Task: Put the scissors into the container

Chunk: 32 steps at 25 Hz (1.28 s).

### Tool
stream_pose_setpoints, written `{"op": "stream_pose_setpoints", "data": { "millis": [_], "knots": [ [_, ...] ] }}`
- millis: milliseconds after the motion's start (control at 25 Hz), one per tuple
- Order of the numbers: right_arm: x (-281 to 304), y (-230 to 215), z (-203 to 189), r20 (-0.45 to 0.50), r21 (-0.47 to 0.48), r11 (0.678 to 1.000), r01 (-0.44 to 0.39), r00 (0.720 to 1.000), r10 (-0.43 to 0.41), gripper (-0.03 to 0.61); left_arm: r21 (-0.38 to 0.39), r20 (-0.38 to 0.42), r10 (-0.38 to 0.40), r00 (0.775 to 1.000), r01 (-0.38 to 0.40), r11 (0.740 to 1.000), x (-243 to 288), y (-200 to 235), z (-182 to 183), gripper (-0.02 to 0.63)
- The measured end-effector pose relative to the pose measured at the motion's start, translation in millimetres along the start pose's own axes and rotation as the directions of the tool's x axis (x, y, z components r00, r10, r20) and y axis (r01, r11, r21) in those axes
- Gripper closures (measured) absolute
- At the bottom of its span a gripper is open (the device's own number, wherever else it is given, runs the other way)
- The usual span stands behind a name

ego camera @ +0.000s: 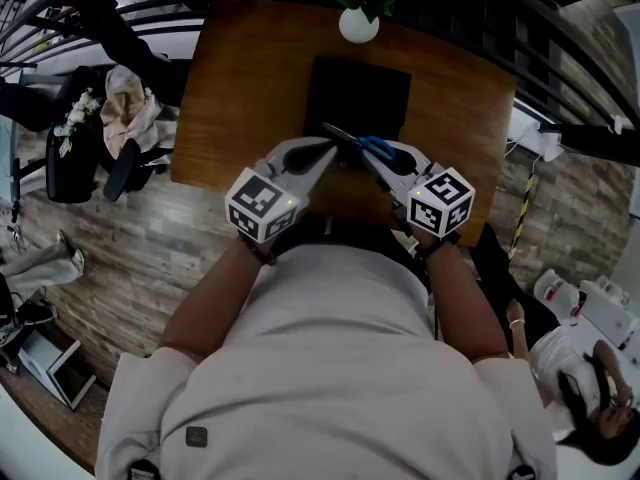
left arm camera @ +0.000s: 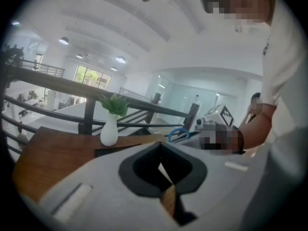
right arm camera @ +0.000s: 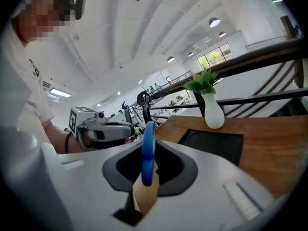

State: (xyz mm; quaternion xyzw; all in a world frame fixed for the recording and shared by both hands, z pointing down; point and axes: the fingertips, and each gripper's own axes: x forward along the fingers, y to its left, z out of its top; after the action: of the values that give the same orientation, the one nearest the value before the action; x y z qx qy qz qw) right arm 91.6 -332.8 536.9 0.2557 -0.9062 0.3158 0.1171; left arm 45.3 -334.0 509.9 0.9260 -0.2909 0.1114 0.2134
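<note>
Scissors (ego camera: 372,148): over the container's near edge, blue handle toward the person and blades slanting toward the container's near-left corner. I cannot tell whether they touch its floor.
Container (ego camera: 362,88): black and shallow, with nothing lying in it.
Right hand-held gripper (right arm camera: 148,171): at the container's near-right side. Its jaws are nearly together and clamped on the blue handle loop, which stands edge-on between the pads.
Left hand-held gripper (left arm camera: 161,170): at the container's near-left side, jaws closed on each other with nothing between them. It is close to the blade tips, apparently not touching them.
Counter (ego camera: 230,118): wood, bare on both sides of the container.
Vase (ego camera: 358,25): white, with a green plant, just beyond the container's far edge.
Handling: probably light. The blades look stiff and pointed, and the plastic loop looks smooth, so it may twist between the pads. Held at one end, the blades likely hang as a lever and could swing about the grip, and the pivot may let them fall open.
Where to hold: the handle loop, as now, keeps the pads off the edges. A hold nearer the pivot would probably balance better.
Step in hand: likely bringing the scissors down into the container.
Next move calls for: blades flat and low over the container's floor before the jaws part.
Risk: dropped from high up, the scissors could bounce over the container's rim.
</note>
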Motion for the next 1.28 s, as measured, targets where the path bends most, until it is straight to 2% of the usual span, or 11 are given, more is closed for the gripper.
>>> {"op": "stream_pose_setpoints", "data": {
  "millis": [160,320,760,1280],
  "knots": [
    [13,-16,-14,-0.024,0.039,0.999,-0.019,1.0,0.02,0.522,-0.013,-0.029,0.018,0.999,-0.018,1.0,10,15,-17,0.611],
    [28,-35,-39,-0.053,0.119,0.992,-0.051,0.997,0.058,0.522,-0.033,-0.07,0.032,0.997,-0.034,0.999,20,24,-40,0.611],
    [50,-74,-79,-0.101,0.271,0.962,-0.018,0.994,0.047,0.52,-0.076,-0.152,0.028,0.988,-0.04,0.996,41,37,-91,0.611],
    [76,-105,-105,-0.133,0.374,0.927,0.018,0.991,0.034,0.52,-0.118,-0.187,0.026,0.982,-0.049,0.992,62,59,-119,0.611]
  ]
}}
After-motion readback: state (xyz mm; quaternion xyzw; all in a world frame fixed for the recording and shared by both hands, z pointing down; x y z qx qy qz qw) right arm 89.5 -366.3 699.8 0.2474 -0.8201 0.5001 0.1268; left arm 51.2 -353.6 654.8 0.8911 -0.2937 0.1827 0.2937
